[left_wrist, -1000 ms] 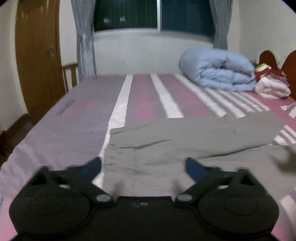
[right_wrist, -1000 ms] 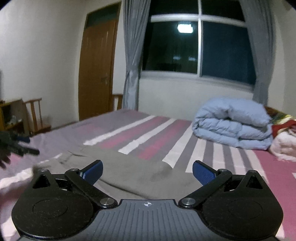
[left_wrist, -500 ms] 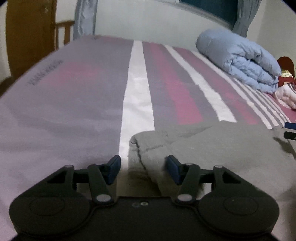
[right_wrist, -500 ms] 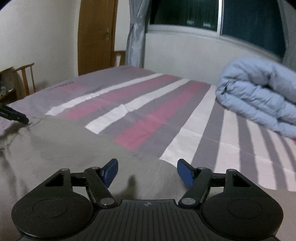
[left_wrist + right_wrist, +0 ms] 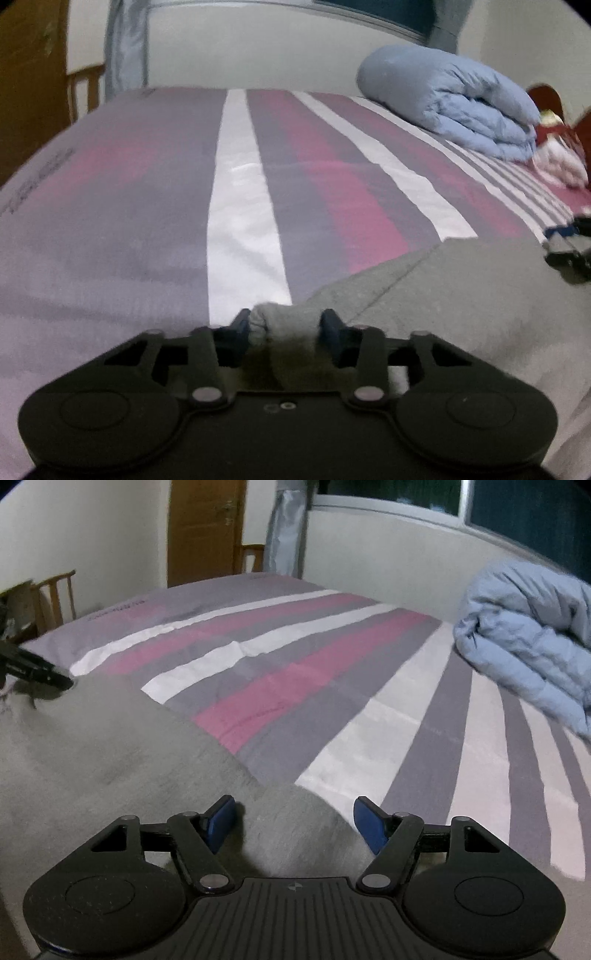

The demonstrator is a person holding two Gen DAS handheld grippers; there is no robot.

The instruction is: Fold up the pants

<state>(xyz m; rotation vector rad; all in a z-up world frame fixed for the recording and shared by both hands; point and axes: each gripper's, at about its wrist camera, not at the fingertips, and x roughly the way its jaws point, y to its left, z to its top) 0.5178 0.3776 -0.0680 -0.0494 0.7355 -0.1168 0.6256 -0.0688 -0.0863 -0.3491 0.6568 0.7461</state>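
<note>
Grey pants lie flat on the striped bed. My left gripper is shut on a bunched corner of the pants at their far left edge. In the right wrist view the pants fill the lower left. My right gripper is open, low over the pants' far edge, with the cloth between its blue fingers. The right gripper also shows at the right edge of the left wrist view. The left gripper shows at the left edge of the right wrist view.
The bed sheet has grey, pink and white stripes. A folded blue duvet lies at the far right, with red and white bedding beside it. A wooden door and chairs stand past the bed's left side.
Both grippers have dropped to the pants' far edge. My left gripper has shut on the corner of the pants. My right gripper has narrowed but stays open around the cloth.
</note>
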